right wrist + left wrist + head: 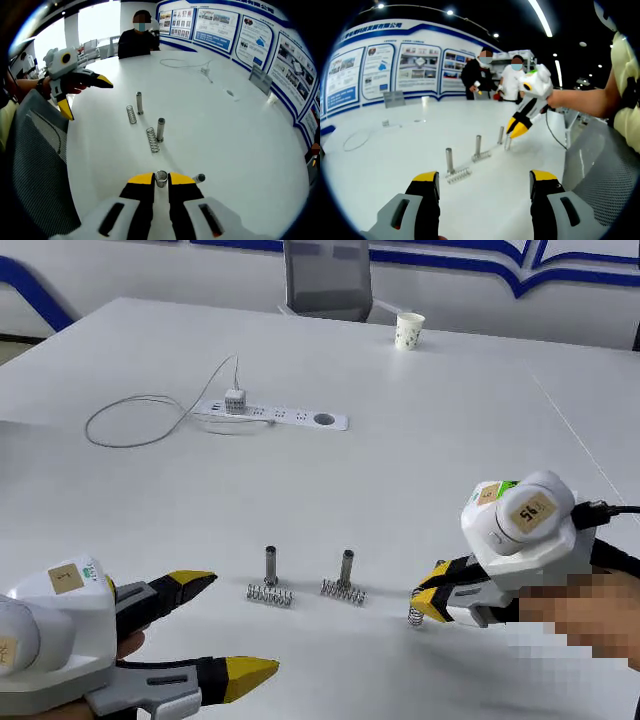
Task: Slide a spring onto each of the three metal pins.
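Left tongs gape empty; right tongs pinch 1 spring upright, axis parallel to the 3rd pin standing just right of their tips.

Bright, even light from ceiling strips (faint shadows), sharp centres, fisheye bending at both gripper views' edges.

I read left pin and middle pin side by side on table | first spring and second spring lying at each pin's 6 o'clock | third spring at their 3 o'clock, between right gripper jaws, third pin just beside | left gripper at 7 | power strip at 11, paper cup at 1, both behind.
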Demonstrator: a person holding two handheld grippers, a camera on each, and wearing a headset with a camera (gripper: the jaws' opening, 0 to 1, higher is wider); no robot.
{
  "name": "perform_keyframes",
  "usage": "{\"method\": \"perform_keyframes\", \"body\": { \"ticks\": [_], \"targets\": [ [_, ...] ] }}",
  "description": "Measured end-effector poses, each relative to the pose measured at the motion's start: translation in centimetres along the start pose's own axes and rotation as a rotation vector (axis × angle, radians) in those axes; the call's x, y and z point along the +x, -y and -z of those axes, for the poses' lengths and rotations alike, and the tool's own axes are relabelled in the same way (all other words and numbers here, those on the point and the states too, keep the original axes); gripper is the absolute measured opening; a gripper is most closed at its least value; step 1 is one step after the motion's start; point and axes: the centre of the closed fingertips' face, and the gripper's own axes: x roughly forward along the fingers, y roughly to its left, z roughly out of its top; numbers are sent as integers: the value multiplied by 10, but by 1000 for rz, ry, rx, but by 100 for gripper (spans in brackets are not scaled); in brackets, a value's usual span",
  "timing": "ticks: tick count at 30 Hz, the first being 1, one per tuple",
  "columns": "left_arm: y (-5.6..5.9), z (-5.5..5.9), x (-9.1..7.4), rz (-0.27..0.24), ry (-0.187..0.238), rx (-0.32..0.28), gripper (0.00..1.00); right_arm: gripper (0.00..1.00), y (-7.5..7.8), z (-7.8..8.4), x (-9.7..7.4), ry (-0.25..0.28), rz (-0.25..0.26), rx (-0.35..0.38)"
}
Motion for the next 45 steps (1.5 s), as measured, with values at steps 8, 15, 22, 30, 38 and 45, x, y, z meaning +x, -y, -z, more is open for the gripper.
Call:
{"method": "perform_keyframes", "body": {
  "ticks": [8, 15, 22, 30, 38, 45],
  "targets": [
    [-1, 1, 1, 3, -2, -3, 75, 12, 1, -8, -4, 54, 15, 34],
    [-1, 1, 3, 11, -3, -1, 75, 12, 3, -17, -13, 88, 35, 53],
    [-2, 2, 4, 15, 2, -4, 75, 12, 3, -29, -24, 126, 44, 77],
    [-5, 4, 3, 12, 5, -10, 75, 12, 6, -41, -39, 159, 58, 97],
    [-5, 3, 4, 11, 7, -10, 75, 12, 12, -51, -55, 191, 78, 114],
    [-3, 2, 5, 12, 5, -10, 75, 12, 18, -60, -68, 217, 102, 119]
  ]
}}
